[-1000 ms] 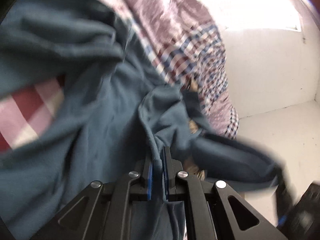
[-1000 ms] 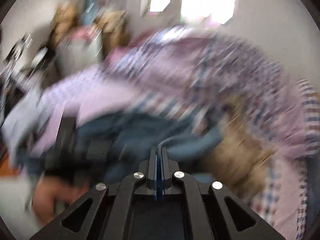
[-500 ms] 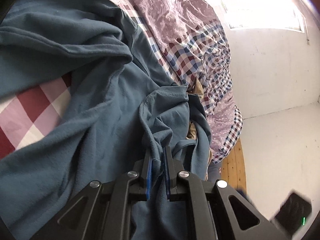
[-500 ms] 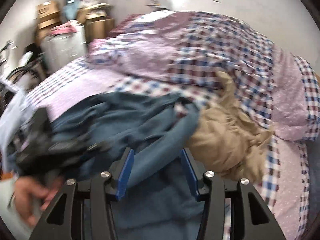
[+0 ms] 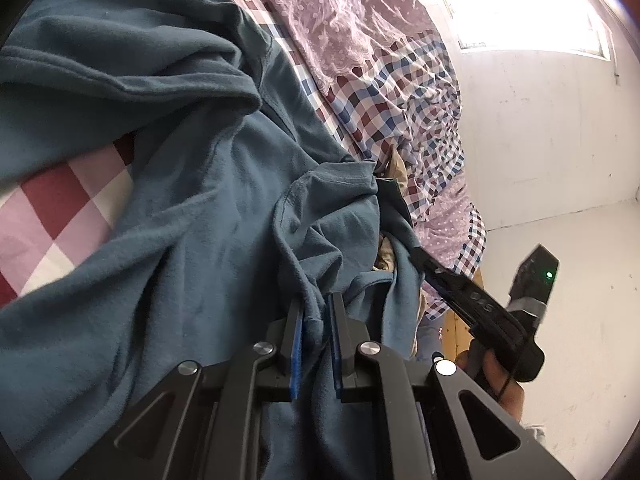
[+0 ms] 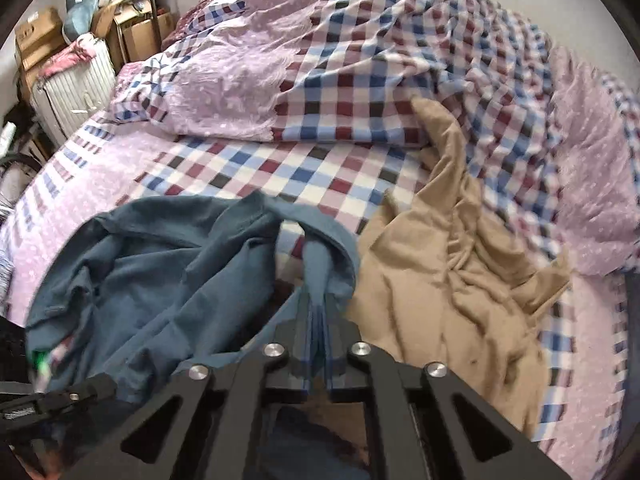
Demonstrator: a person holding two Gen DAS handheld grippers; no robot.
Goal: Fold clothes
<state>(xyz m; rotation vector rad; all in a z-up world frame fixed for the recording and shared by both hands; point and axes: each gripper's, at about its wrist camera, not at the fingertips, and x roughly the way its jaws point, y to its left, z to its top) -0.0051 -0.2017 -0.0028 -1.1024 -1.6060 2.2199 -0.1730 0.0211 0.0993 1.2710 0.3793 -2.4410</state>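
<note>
A teal-blue fleece garment (image 5: 192, 208) lies crumpled on the checked bed sheet (image 5: 60, 208). My left gripper (image 5: 316, 312) is shut on a fold of it. In the right wrist view the same garment (image 6: 160, 272) lies at the near left, and my right gripper (image 6: 318, 312) is shut on a pinched edge of it. The right gripper also shows in the left wrist view (image 5: 460, 284), gripping the garment's far edge. A tan garment (image 6: 444, 264) lies crumpled to the right of the blue one.
A checked and lilac duvet (image 6: 340, 60) is heaped across the back of the bed. Cardboard boxes (image 6: 132, 28) and a white suitcase (image 6: 72, 88) stand at the far left. A white wall (image 5: 552, 140) and wooden bed edge (image 5: 456, 328) lie right.
My right gripper was open half a second ago and has shut on the blue garment's edge. The left gripper has kept its hold and barely moved.
</note>
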